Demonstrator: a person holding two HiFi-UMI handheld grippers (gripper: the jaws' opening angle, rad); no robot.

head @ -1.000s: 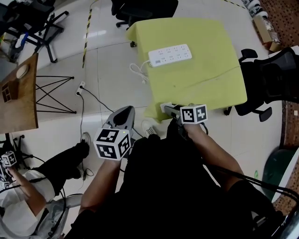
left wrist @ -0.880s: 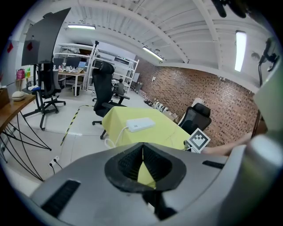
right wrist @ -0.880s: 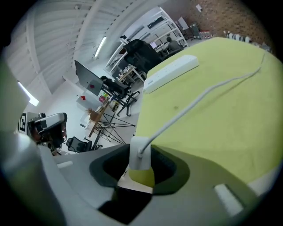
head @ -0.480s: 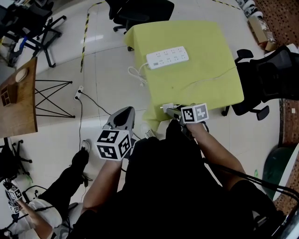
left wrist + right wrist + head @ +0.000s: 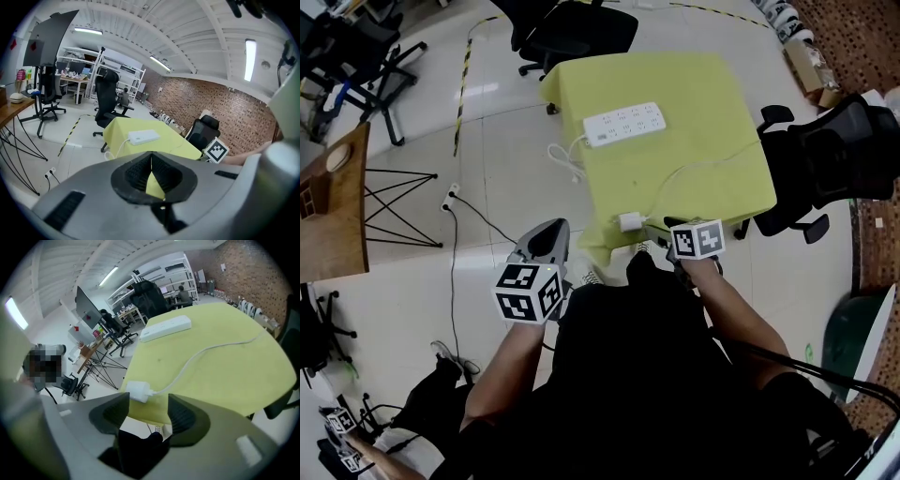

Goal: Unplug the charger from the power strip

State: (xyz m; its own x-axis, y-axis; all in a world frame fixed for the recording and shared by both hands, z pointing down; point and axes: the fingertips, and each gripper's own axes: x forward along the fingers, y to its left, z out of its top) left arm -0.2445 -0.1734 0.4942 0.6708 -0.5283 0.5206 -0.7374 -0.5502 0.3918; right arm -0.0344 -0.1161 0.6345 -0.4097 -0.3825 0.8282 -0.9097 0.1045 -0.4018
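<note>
At the near edge of the yellow table [image 5: 694, 122], my right claw [image 5: 147, 414] hangs with its jaws spread wide, having just been opening, and nothing sits between them. The white charger [image 5: 137, 391] lies flat on the table's near edge, just past my open jaws and touching neither. Its thin white cable [image 5: 206, 352] curves away across the table toward the right edge. The white power strip [image 5: 624, 124] rests on the far left part of the table, well apart from the charger, its own cord [image 5: 562, 155] drooping over the table's left side. My left claw [image 5: 151, 174] hovers off the table's near left corner, above the floor, jaws pressed together and empty. A black office chair [image 5: 834, 155] stands at the table's right side.
</note>
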